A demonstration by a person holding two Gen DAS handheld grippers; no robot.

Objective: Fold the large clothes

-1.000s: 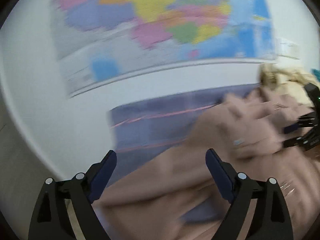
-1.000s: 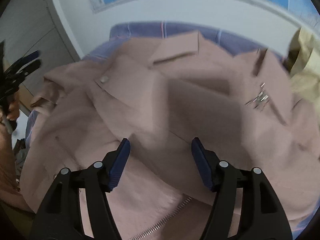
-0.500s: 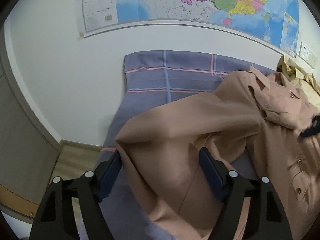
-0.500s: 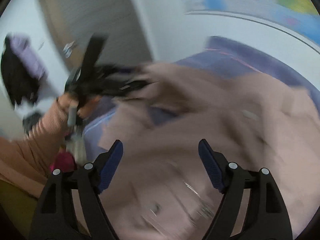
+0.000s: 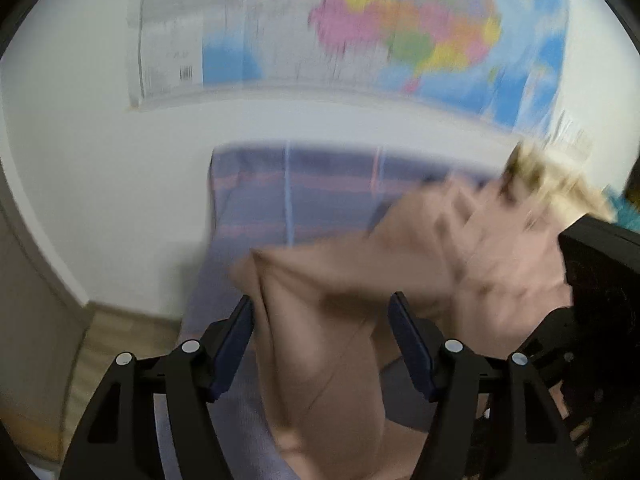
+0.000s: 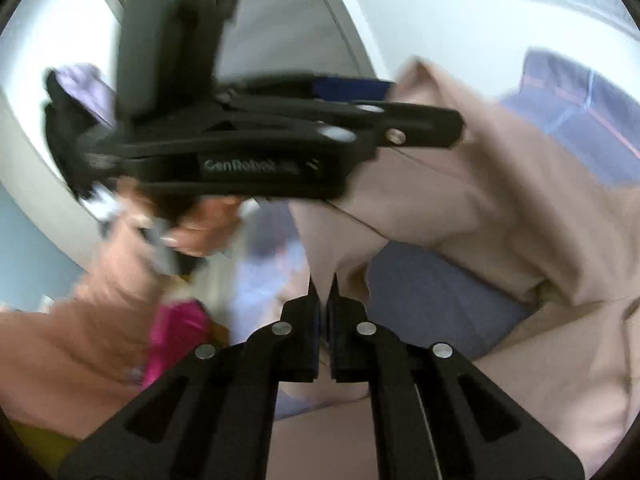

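On checked bedcover (image 5: 320, 196): tan jacket (image 5: 328, 344), hem between closing left gripper (image 5: 320, 344) jaws; right gripper (image 6: 324, 304) jaws pinched together on jacket edge.

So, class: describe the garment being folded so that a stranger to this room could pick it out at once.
Find the big coloured wall map; below it lies a purple-blue checked bedsheet. Sprawled over that sheet is the dusty-pink jacket, the largest garment there. Its plain pink-beige cloth sets it apart from the pale yellow garment crumpled behind it.
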